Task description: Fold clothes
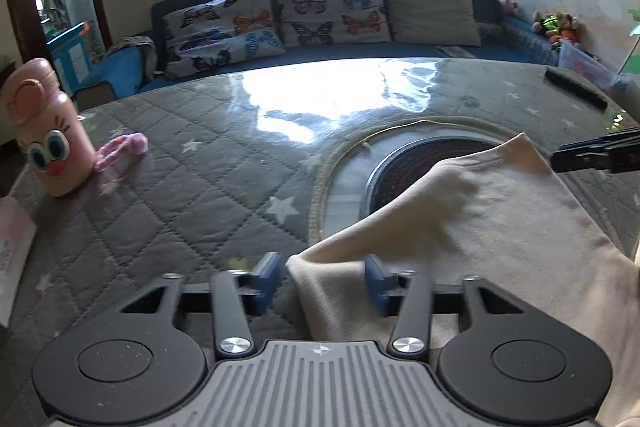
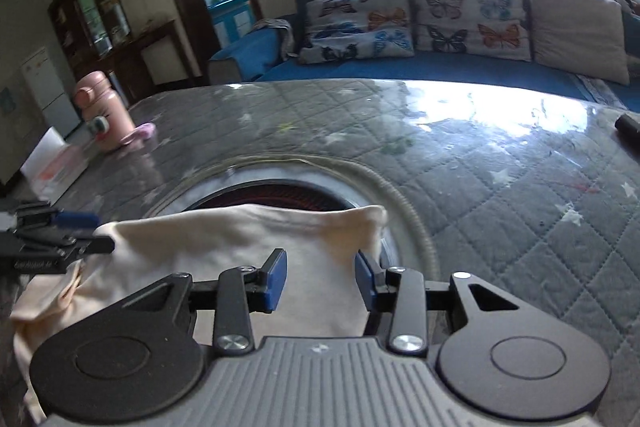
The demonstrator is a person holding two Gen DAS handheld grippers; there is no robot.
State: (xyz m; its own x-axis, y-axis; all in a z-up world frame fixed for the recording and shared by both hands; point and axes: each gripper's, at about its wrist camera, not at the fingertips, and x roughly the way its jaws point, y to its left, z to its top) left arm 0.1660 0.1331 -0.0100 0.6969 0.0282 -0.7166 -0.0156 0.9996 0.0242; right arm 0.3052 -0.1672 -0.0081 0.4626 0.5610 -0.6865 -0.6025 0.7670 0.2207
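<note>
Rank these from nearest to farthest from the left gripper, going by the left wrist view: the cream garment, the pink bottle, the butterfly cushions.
From the left gripper:
1. Cream garment: a corner lies right between the open jaws, the rest spreads right.
2. Pink bottle: upright at the table's left edge.
3. Butterfly cushions: on the blue sofa beyond the table.

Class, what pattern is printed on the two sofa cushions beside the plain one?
Colourful butterflies on a pale background cover the cushions, clearest in the left wrist view.

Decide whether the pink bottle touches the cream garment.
Apart. The left wrist view shows the bottle far left, with bare quilted cover between it and the garment.
</note>
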